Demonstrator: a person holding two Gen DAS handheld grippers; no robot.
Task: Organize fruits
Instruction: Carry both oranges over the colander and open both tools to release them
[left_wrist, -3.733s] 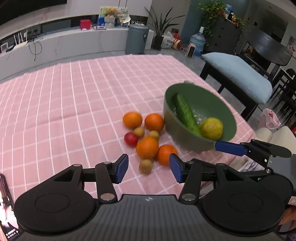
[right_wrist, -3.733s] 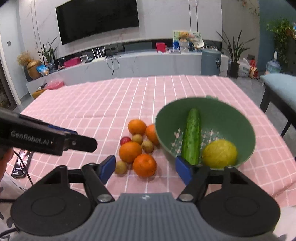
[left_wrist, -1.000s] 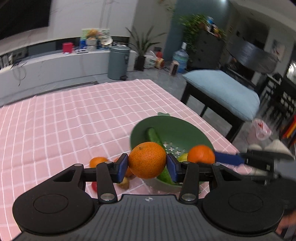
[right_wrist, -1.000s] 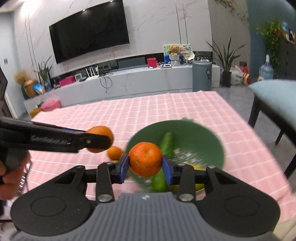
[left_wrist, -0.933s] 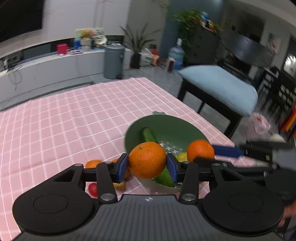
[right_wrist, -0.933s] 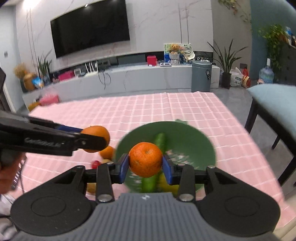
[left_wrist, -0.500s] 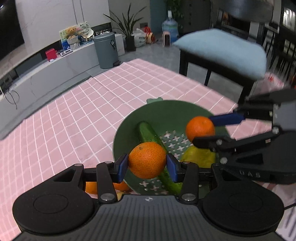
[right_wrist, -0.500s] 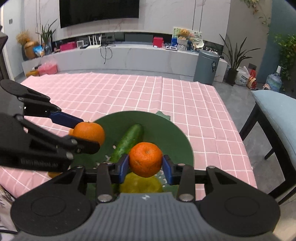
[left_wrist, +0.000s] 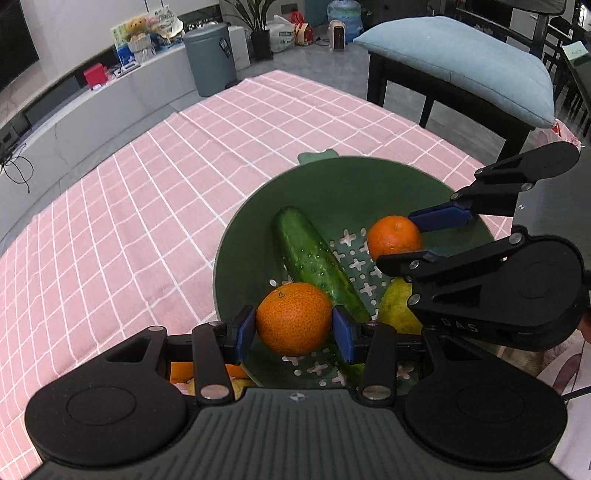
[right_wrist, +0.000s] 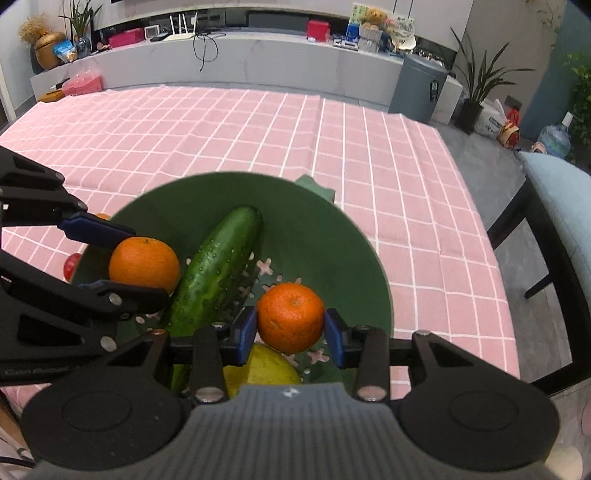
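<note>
The left gripper (left_wrist: 294, 329) pinched an orange (left_wrist: 294, 318) at lower centre, over the green bowl (left_wrist: 343, 184). The right gripper (right_wrist: 290, 330) pinched a second orange (right_wrist: 290, 317) above the bowl's cucumber (right_wrist: 218, 266) and yellow fruit (right_wrist: 266, 365).

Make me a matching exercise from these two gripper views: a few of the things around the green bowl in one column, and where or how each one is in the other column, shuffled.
Column one:
1. cucumber
2. left gripper
3. right gripper
4. yellow fruit

Column two:
A. lies low in the green bowl, partly hidden under the right gripper
B. holds an orange over the bowl's right half
C. lies lengthwise across the bowl's perforated bottom
D. holds an orange beside the cucumber, near the bowl's left rim

Pairs: 1-C, 2-D, 3-B, 4-A
</note>
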